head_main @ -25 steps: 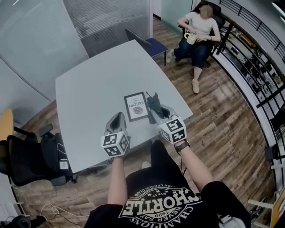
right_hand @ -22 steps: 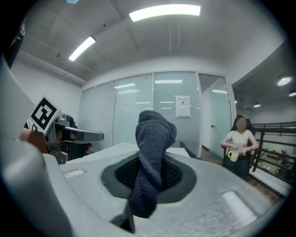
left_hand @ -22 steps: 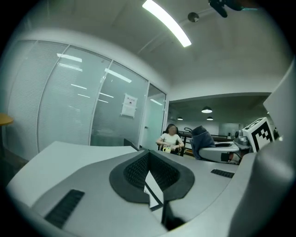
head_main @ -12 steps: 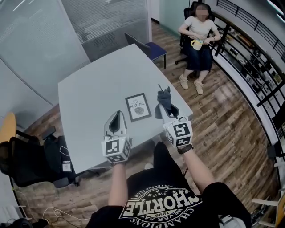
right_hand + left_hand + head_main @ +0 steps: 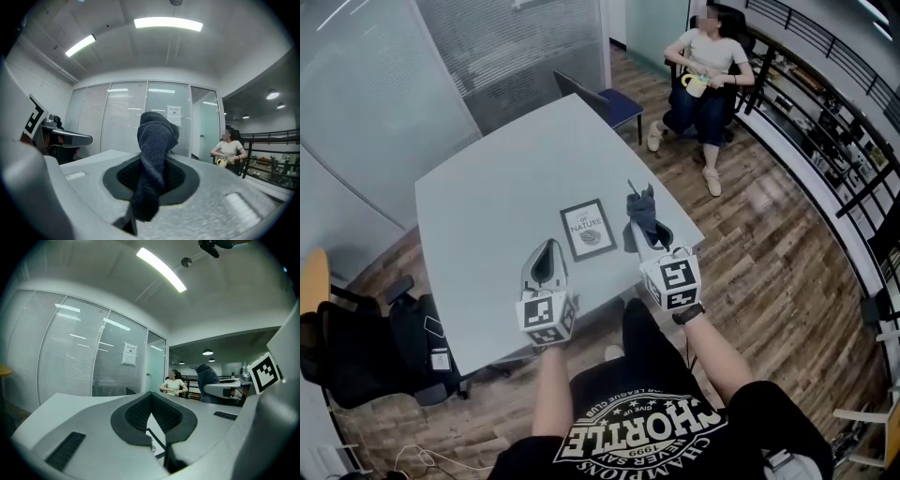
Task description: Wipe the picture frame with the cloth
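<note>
The picture frame (image 5: pixel 587 228), dark-edged with a white print, lies flat on the grey table (image 5: pixel 487 178) near its front edge. My right gripper (image 5: pixel 643 231) is just right of the frame and is shut on the dark blue cloth (image 5: pixel 641 208), which stands up out of its jaws. The right gripper view shows the cloth (image 5: pixel 153 154) bunched between the pads. My left gripper (image 5: pixel 549 247) hovers left of the frame, near its front corner, with its jaws together and nothing in them. A corner of the frame (image 5: pixel 157 442) shows below the left jaws.
A blue chair (image 5: pixel 607 97) stands at the table's far corner. A person (image 5: pixel 705 62) sits beyond it holding a yellow cup. A black office chair (image 5: pixel 358 345) is at the left. Shelving and a railing (image 5: pixel 825 112) run along the right, over wood flooring.
My right gripper with the cloth has shifted slightly right, away from the frame's right edge. The left gripper has barely moved. The seated person has shifted in the chair.
</note>
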Demonstrator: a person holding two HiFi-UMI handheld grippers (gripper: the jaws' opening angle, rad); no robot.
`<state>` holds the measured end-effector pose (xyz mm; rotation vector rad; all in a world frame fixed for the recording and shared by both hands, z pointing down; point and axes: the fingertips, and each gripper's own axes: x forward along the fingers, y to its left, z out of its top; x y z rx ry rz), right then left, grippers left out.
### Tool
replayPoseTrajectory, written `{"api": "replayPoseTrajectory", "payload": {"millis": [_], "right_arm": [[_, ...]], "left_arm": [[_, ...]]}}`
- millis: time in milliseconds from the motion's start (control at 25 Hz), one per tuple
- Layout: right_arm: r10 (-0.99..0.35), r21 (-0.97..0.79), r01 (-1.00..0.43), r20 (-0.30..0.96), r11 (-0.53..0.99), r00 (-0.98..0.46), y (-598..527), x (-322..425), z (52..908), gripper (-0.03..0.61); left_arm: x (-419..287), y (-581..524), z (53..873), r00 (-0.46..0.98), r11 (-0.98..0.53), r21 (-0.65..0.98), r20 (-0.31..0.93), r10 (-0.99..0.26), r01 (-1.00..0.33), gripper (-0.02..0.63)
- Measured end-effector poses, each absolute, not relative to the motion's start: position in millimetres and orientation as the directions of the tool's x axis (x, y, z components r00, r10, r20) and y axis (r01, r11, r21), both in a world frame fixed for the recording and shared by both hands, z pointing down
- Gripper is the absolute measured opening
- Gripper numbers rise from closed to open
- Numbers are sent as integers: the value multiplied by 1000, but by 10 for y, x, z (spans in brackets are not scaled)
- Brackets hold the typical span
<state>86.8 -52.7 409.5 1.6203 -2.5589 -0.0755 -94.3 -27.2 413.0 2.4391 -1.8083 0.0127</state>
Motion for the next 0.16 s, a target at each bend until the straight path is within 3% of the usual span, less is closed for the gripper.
{"api": "replayPoseTrajectory", "payload": {"millis": [160], "right_arm": [[-893, 100, -888, 81, 448, -442, -659, 808, 4210, 74]], "left_arm": [[-925, -425, 4359, 295, -286, 92, 116, -948, -954, -5]]}}
